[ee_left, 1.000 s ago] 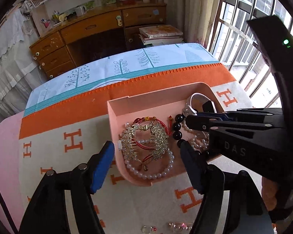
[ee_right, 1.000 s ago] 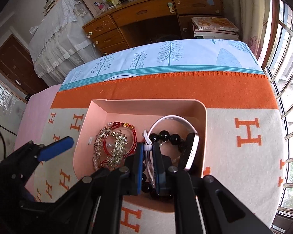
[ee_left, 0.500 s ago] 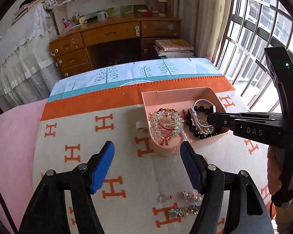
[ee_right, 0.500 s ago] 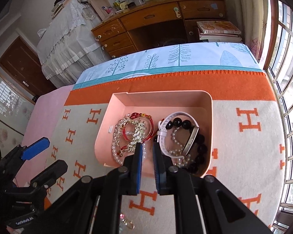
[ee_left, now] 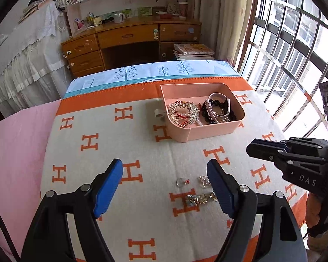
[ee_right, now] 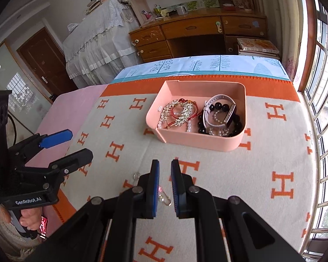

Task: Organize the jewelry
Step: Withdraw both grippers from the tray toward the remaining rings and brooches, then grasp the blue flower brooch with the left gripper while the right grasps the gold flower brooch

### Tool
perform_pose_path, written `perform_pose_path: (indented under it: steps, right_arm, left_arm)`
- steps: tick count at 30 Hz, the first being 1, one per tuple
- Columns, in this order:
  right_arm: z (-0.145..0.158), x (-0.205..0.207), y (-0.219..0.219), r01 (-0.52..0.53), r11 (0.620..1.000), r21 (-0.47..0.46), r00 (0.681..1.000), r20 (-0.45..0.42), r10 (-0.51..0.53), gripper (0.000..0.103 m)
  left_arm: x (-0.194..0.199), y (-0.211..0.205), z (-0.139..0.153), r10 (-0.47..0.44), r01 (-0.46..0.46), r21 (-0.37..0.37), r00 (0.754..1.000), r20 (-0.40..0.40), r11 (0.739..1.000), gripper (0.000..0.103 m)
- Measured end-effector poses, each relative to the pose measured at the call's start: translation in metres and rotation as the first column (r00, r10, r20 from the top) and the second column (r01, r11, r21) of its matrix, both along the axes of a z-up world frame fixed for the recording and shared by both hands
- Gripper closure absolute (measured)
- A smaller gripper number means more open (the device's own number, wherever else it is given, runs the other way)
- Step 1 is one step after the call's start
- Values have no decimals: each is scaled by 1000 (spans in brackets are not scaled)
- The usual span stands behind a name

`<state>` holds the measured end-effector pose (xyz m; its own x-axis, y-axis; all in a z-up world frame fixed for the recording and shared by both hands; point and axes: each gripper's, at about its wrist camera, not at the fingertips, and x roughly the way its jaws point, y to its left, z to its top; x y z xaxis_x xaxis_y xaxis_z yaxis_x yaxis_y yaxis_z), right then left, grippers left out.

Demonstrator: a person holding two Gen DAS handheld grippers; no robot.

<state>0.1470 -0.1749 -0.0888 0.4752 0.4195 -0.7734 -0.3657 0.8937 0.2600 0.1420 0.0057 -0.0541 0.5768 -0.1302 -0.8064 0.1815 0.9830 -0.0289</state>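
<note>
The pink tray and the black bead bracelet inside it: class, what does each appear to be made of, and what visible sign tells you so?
Pink tray: probably moulded plastic with a matte finish; its walls are thin, evenly coloured and rounded at the corners, without sheen.
Black bead bracelet: polished stone, glass or glossy plastic, which one cannot be told; the round beads show small bright highlights.

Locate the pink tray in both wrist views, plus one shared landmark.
Left wrist: pink tray sits upper centre-right, beyond the open left gripper.
Right wrist: the tray sits centre, slightly right, beyond the right gripper, whose narrow gap is empty.
Shared landmark: the wooden desk against the far wall, behind the tray in both.
</note>
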Motion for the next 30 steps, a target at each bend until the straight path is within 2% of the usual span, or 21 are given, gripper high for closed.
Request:
perform_pose_path:
  steps: [6, 12, 18, 24, 30]
  right_arm:
    - [-15, -28, 6, -44, 999, -25, 999, 13, 44, 92]
    - [-38, -47, 9, -69, 996, -60, 997, 31, 71, 92]
    - [-63, -61, 7, -78, 994, -78, 997, 20, 80, 92]
    - [-77, -70, 4, -81, 996, -42, 997, 10, 82, 92]
    - [-81, -73, 9, -113, 992, -52, 993, 21, 114, 92]
  left_arm:
    - [-18, 3, -16, -2, 2, -21, 1000, -8, 1000, 25]
    - [-26, 5, -51, 5, -5, -13, 999, -37, 1000, 26]
    - [-28, 0, -83, -11, 8, -44, 998, -65, 999, 26]
    - [-26, -15, -100, -43, 40, -52, 997, -68, 998, 26]
    - [-20, -25, -107, -57, 53, -57, 996, -71, 997, 38]
